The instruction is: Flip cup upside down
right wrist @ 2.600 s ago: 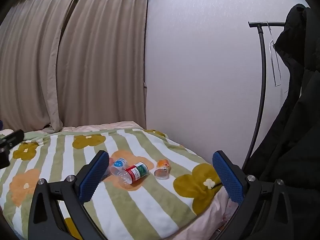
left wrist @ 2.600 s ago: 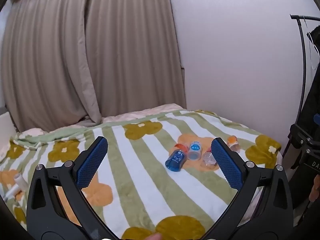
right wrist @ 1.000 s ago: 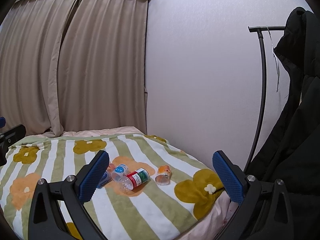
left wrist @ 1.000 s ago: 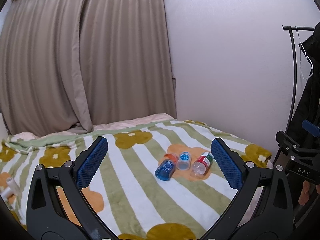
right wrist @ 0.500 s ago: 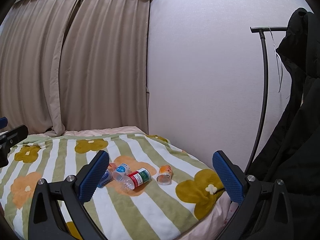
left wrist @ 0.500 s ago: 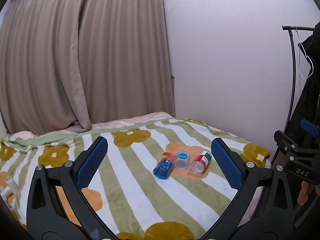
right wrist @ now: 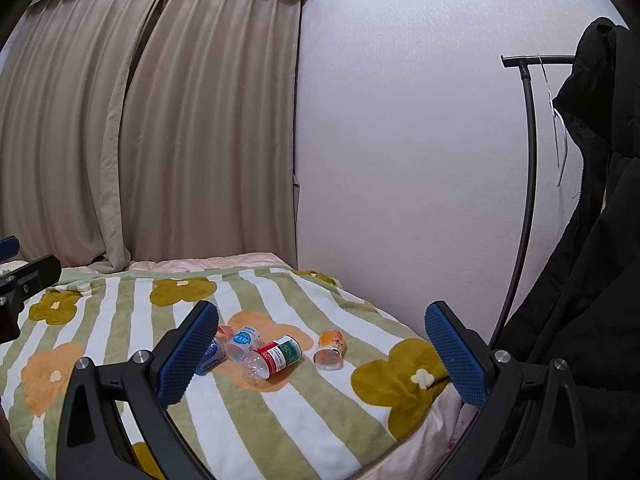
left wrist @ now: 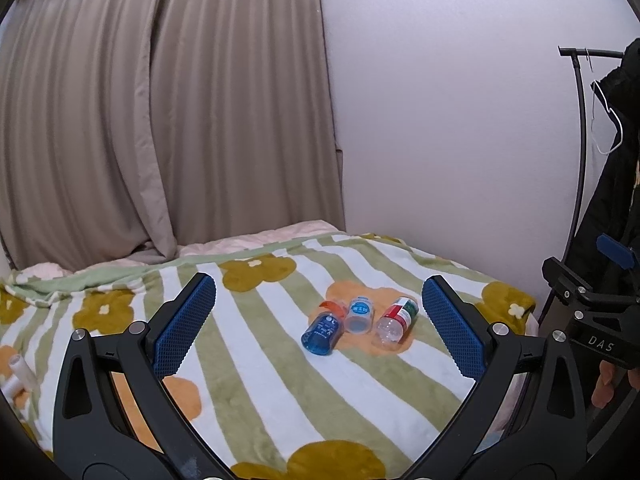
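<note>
Both grippers hang above the bed with their blue-padded fingers spread wide and nothing between them; the left gripper (left wrist: 319, 320) looks across the striped, flowered blanket (left wrist: 256, 384) from nearer its middle, while the right gripper (right wrist: 320, 350) sits closer to the blanket's right edge, beside the wall (right wrist: 400, 160). The cups lie in a small cluster on an orange flower print toward the right side of the blanket — none stands upright; the blue cup (left wrist: 322, 333) lies on its side with its round end facing the left camera, just beside the clear cup with a blue label (left wrist: 360, 316), and a bit of an orange cup (left wrist: 333, 306) shows behind those two, mostly hidden. The cup with a red and green label (left wrist: 397, 317) lies tipped next to them, its clear end toward the near edge of the bed. In the right view a fifth, orange-printed cup (right wrist: 331, 347) lies apart from the cluster, nearer the right edge, apparently with its open mouth facing the camera; that is hard to judge at this size. Beige curtains (left wrist: 160, 120) hang behind the head of the bed; a black coat (right wrist: 580, 280) hangs on a rack (right wrist: 528, 160) at the right; a hand (left wrist: 610, 380) shows under the right gripper in the left view.
</note>
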A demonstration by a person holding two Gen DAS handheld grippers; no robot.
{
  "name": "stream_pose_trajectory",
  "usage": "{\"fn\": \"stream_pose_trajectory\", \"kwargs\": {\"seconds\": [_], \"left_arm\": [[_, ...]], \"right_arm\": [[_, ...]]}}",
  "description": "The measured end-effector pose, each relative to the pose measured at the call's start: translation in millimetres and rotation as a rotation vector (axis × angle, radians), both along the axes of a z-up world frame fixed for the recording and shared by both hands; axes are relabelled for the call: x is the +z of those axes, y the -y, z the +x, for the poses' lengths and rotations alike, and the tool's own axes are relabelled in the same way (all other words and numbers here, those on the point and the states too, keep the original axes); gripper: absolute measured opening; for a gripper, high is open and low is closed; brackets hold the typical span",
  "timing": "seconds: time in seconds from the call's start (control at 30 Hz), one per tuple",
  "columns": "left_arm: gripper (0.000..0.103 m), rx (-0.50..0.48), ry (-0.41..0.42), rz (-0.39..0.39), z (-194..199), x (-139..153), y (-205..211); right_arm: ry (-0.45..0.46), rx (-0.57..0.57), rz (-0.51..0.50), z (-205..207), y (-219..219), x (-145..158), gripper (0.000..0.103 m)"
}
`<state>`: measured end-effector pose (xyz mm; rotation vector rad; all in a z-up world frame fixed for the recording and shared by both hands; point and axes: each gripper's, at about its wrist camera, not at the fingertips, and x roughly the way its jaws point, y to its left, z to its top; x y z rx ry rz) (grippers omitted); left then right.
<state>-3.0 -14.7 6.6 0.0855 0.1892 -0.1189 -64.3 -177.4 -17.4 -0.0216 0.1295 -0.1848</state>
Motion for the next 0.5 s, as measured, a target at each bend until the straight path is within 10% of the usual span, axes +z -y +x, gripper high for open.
{"fn": "stream_pose_trajectory", "kwargs": {"seconds": [0.5], "left_arm": [[0.103, -0.023, -0.033, -0.005, 6.3, 1.3, 3.2]], "right_arm": [[-0.002, 0.001, 0.002, -0.1, -2.2, 0.1, 0.103]]}}
